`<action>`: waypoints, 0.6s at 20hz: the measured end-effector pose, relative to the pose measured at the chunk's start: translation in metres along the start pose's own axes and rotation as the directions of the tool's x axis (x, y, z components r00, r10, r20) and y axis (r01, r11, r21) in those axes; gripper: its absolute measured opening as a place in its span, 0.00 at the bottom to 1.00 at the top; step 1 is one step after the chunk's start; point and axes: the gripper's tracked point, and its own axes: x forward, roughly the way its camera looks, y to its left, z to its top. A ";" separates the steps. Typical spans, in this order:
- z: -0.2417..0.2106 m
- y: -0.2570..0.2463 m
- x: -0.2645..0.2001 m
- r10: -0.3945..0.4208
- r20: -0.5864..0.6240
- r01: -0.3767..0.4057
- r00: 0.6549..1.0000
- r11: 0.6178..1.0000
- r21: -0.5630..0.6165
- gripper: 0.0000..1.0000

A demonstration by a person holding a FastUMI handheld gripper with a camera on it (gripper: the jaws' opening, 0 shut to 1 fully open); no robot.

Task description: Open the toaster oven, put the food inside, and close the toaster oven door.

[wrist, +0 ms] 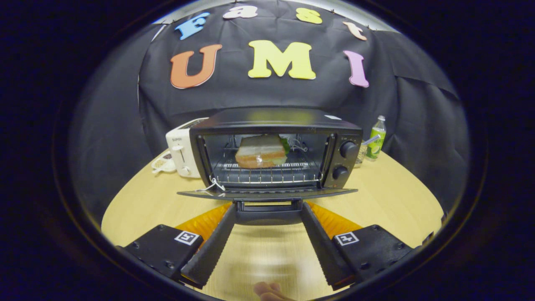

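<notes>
A black toaster oven (271, 119) stands on the wooden table (388, 196) with its door (267, 193) folded down flat toward me. On the wire rack inside lies a sandwich (261, 152), toward the back. The door's handle (268, 215) sits right between my fingertips, one finger (217, 242) on each side of it. My gripper (268, 207) is spread wide and open; I cannot tell whether the tips touch the handle's ends.
A white pop-up toaster (180, 152) stands against the oven's left side, with a small dish (163, 164) in front of it. To the oven's right, a green-labelled bottle (376, 142) stands near the cloth wall. A person's fingers (269, 292) show below the gripper.
</notes>
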 end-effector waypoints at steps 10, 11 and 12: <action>0.046 -0.010 0.009 -0.007 0.312 -0.027 0.950 0.994 0.107 1.00; 0.047 -0.011 0.010 0.000 0.315 -0.042 0.949 0.991 0.129 1.00; 0.050 -0.011 0.008 0.015 0.325 -0.064 0.946 0.988 0.140 1.00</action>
